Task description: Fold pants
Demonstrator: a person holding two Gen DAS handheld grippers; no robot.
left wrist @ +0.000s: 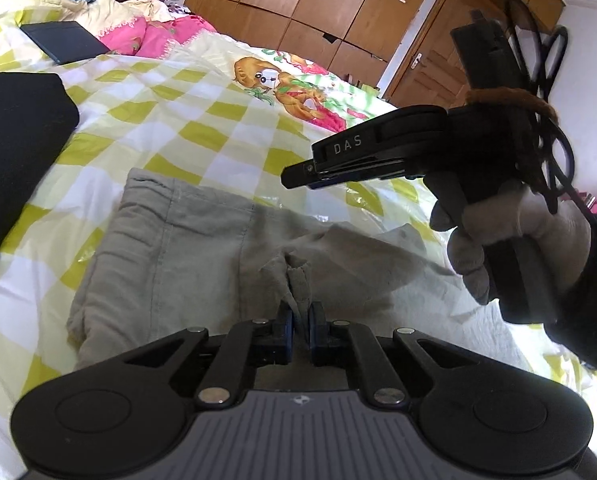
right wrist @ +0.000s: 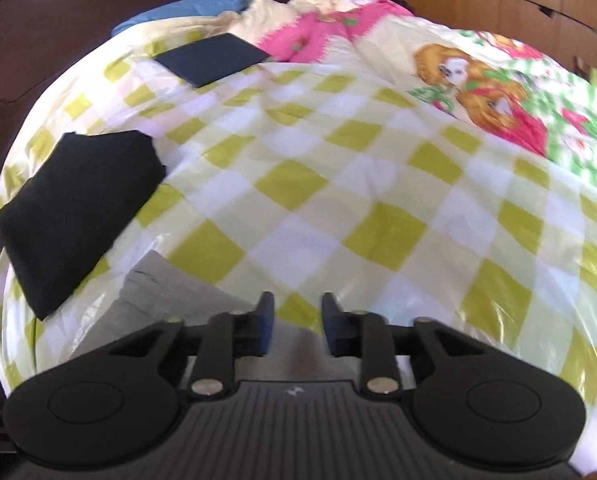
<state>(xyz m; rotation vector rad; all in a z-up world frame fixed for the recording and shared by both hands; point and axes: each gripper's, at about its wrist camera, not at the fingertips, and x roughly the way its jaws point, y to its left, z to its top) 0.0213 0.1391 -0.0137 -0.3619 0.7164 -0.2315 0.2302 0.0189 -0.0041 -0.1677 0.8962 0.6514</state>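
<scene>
Grey cotton pants (left wrist: 186, 256) are seen in the left wrist view, lying partly folded on a bedspread (left wrist: 186, 128) checked in yellow-green and white. A raised pinch of the grey fabric is clamped between the blue pads of the left gripper (left wrist: 301, 320), whose jaws are drawn together on it near the middle of the pants. Above the right part of the pants the right gripper (left wrist: 298, 174) is held in a hand (left wrist: 498, 240) wearing a light glove, its tip pointing left and clear of the cloth; from this side it cannot be told how far its jaws stand apart. A folded black garment (left wrist: 14, 152) lies on the bedspread to the left of the pants, and a dark flat case (left wrist: 64, 40) is seen farther up the bed. A wooden wardrobe (left wrist: 298, 0) stands behind the bed.

In the right wrist view, which is blurred, the right gripper (right wrist: 297, 324) is seen with its jaws apart and nothing pressed between the pads. A corner of the pants (right wrist: 166, 288) shows just left of and below the fingers. The black garment (right wrist: 78, 208) lies up and left of the pants, with the dark case (right wrist: 214, 58) beyond it on the bedspread (right wrist: 378, 200).
</scene>
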